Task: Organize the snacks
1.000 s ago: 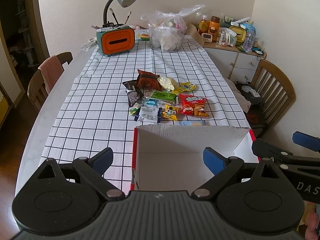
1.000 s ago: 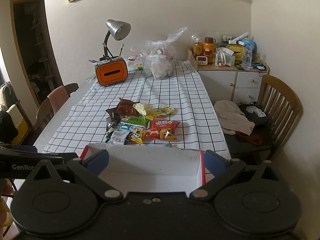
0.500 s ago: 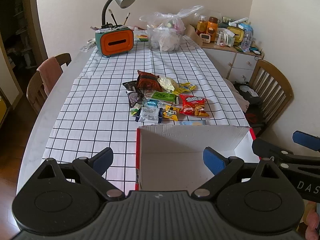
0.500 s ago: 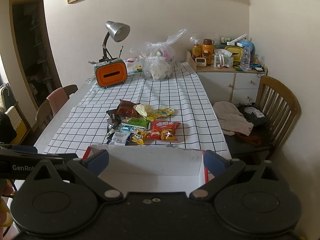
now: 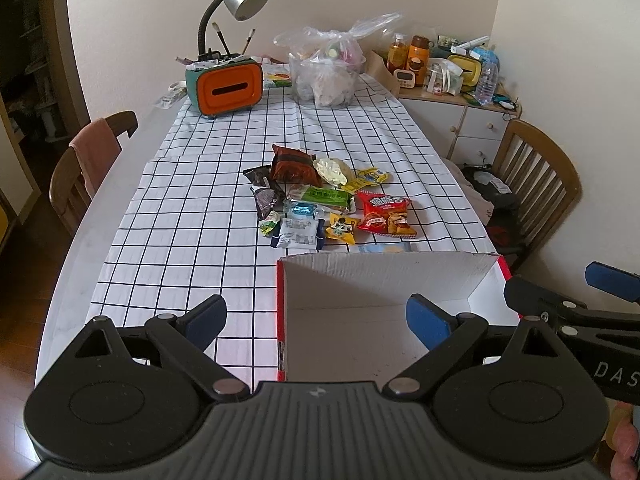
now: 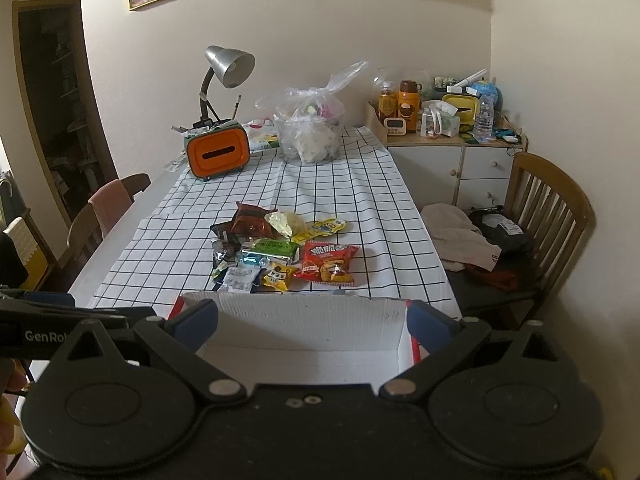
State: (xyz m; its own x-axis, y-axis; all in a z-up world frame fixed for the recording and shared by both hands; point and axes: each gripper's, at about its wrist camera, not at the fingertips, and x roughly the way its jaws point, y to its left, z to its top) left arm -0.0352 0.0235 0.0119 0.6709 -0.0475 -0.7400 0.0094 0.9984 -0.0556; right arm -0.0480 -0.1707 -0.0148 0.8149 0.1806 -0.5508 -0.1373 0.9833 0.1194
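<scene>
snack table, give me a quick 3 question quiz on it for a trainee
1. True or false: the white cardboard box with red outer sides already holds snacks.
2. Which packet lies nearest the box's far wall in the left wrist view? A) red crisp packet B) dark red-brown foil packet C) green wrapped bar
3. Fill in: the left gripper and right gripper both have their fingers ____.

Key
1. False: only its bare white inside shows.
2. A
3. Open, with nothing between them.
</scene>
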